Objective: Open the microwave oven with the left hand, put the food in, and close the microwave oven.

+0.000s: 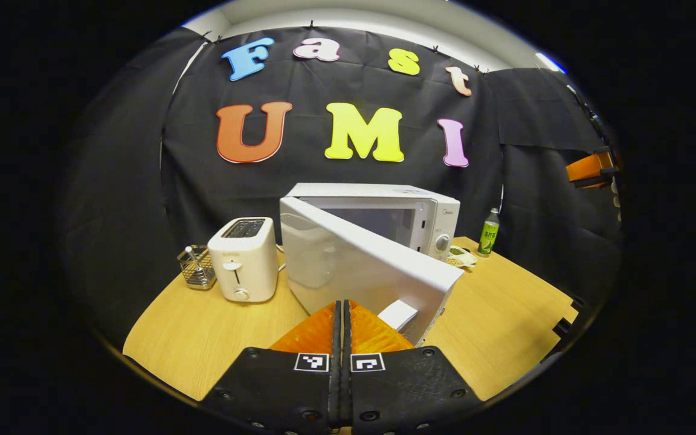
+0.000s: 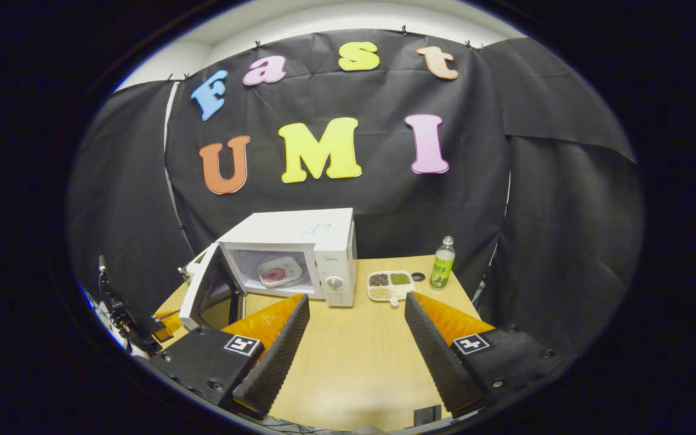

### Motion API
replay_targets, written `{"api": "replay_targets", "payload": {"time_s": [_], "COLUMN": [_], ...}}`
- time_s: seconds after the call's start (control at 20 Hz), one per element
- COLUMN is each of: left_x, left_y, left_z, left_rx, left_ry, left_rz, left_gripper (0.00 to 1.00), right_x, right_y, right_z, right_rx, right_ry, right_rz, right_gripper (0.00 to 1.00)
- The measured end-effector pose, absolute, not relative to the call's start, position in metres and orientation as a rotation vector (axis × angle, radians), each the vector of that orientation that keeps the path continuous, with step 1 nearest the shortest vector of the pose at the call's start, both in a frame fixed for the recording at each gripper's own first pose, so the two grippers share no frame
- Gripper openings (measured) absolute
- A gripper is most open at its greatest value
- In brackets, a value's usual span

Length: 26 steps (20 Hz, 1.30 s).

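Your left hand-held gripper (image 1: 342, 314) closed by the white microwave's open door (image 1: 360, 266); right hand-held gripper (image 2: 357, 314) open above the wooden worktop (image 2: 354, 356); pink food on a plate (image 2: 275, 275) inside.

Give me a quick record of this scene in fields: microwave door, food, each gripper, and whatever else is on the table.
microwave door: open, swung out to the left of the microwave
food: plate with pink food inside the cavity
left gripper: fingers together, just in front of the door
right gripper: open, holding nothing, above the table
other items: toaster, wire rack, divided tray, green bottle
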State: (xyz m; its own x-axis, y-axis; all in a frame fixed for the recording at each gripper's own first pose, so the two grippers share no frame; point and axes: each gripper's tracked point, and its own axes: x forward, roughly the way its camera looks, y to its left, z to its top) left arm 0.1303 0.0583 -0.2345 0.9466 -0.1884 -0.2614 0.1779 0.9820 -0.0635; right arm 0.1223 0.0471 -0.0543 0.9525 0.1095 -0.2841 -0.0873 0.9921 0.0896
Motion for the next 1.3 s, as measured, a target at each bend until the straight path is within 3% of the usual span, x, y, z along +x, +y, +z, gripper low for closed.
{"api": "replay_targets", "payload": {"time_s": [0.05, 0.1, 0.35, 0.4, 0.45, 0.5, 0.55, 0.6, 0.65, 1.3], "left_x": [0.134, 0.139, 0.166, 0.172, 0.178, 0.185, 0.192, 0.2, 0.208, 0.302], "left_y": [0.048, 0.036, -0.014, -0.023, -0.031, -0.039, -0.046, -0.052, -0.057, -0.116], "left_z": [-0.235, -0.234, -0.236, -0.236, -0.238, -0.239, -0.24, -0.24, -0.239, -0.233], "left_rx": [-0.037, -0.033, -0.024, -0.02, -0.02, -0.022, -0.023, -0.019, -0.013, 0.016], "left_ry": [0.272, 0.272, 0.282, 0.282, 0.287, 0.294, 0.296, 0.295, 0.296, 0.301], "left_rz": [-0.199, -0.211, -0.265, -0.276, -0.284, -0.291, -0.298, -0.305, -0.31, -0.314], "left_gripper": [0.0, 0.0, 0.0, 0.0, 0.0, 0.0, 0.0, 0.0, 0.0, 0.0], "right_x": [0.126, 0.129, 0.138, 0.141, 0.143, 0.145, 0.148, 0.15, 0.151, 0.14], "right_y": [0.043, 0.039, 0.019, 0.014, 0.01, 0.005, 0.0, -0.007, -0.012, -0.057], "right_z": [-0.052, -0.052, -0.052, -0.052, -0.051, -0.05, -0.048, -0.045, -0.045, -0.041], "right_rx": [0.077, 0.073, 0.053, 0.05, 0.049, 0.054, 0.059, 0.06, 0.062, 0.076], "right_ry": [0.289, 0.289, 0.288, 0.288, 0.288, 0.286, 0.282, 0.278, 0.274, 0.276], "right_rz": [0.1, 0.1, 0.099, 0.094, 0.093, 0.089, 0.086, 0.078, 0.07, 0.019], "right_gripper": [1.0, 0.92, 0.92, 1.0, 1.0, 0.92, 1.0, 1.0, 0.92, 0.92]}}
